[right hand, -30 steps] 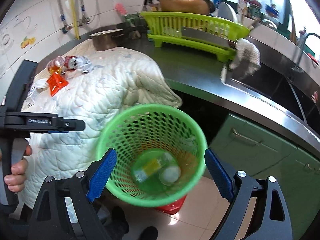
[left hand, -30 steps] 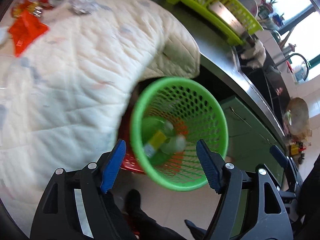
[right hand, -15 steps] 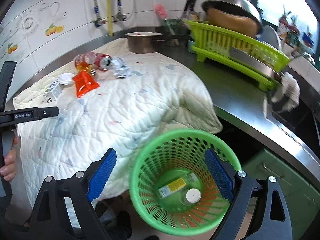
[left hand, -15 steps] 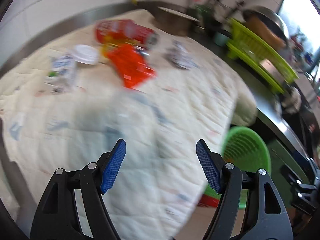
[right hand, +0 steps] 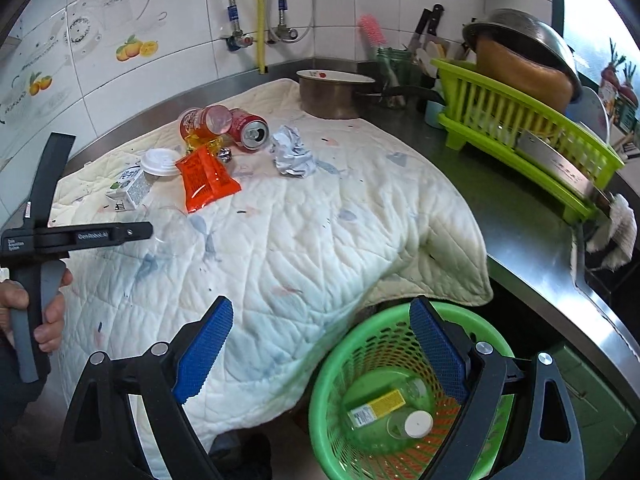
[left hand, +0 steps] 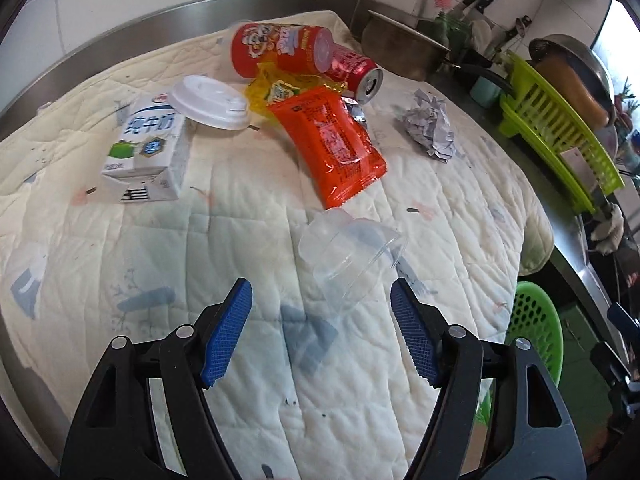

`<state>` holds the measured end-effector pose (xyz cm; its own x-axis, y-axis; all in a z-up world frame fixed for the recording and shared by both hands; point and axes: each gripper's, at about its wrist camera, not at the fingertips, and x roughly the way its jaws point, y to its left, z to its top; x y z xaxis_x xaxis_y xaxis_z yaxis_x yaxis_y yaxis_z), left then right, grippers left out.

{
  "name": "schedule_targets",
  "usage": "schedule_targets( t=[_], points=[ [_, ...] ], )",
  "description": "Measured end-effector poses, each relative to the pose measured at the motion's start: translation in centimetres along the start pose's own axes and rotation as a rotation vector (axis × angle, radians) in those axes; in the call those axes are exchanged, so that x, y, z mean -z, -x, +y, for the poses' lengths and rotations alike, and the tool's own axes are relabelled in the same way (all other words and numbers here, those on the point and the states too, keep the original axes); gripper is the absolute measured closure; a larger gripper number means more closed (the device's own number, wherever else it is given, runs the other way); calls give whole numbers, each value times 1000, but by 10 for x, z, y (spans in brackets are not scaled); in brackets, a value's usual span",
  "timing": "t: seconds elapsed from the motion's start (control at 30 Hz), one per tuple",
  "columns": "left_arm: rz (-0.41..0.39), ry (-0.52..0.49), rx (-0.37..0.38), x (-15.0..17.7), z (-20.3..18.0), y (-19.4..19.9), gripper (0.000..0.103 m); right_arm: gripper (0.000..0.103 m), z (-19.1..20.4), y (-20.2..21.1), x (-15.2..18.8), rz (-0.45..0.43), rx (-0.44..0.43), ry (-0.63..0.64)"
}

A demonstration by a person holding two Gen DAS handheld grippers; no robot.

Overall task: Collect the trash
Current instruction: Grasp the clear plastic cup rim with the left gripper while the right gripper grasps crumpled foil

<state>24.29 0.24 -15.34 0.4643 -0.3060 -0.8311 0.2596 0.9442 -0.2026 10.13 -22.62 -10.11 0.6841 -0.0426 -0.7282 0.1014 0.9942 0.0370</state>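
A: Both views had swung off the green basket [right hand: 408, 392] and up onto the quilt-covered counter [left hand: 280, 208]; the left tongs [left hand: 320, 336] had just narrowed a little, nothing between them.

B: Entry, left tongs: spread, empty, aimed down at a clear plastic cup [left hand: 348, 252] lying on its side at twelve o'clock from the tips, apart from them. Likely the next item to be taken.

A: Remaining litter?

B: Orange wrapper [left hand: 332, 144] beyond the cup; milk carton [left hand: 144, 148] and white lid [left hand: 208, 102] at ten o'clock; red can [left hand: 352, 72] and crumpled paper [left hand: 430, 128] at one o'clock.

A: Right tongs [right hand: 320, 356]?

B: Spread, empty, over the quilt's edge. Basket at four o'clock, below the counter's lip, a bottle [right hand: 396, 412] already inside; presumably set there for short drops.
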Motion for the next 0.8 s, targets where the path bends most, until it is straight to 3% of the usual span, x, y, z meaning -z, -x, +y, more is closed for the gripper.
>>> schedule_targets(
  t=[0.03,0.2,0.33,0.53,0.8],
  points=[
    [6,-7,3,-1,0,-3,43,16,3,-3,-3,1,0,2],
    [29,-14,43,-6,0,-18,55,16,13,-18,-17,5,-4,14],
    [41,-22,63,-8,3,-24,79,16,20,-36,-34,1,-24,17],
    [31,-27,72,-10,13,-23,97,16,28,-67,-70,-11,-52,26],
    [24,-26,93,-16,30,-21,101,23,40,-118,-125,-27,-63,33]
  ],
)
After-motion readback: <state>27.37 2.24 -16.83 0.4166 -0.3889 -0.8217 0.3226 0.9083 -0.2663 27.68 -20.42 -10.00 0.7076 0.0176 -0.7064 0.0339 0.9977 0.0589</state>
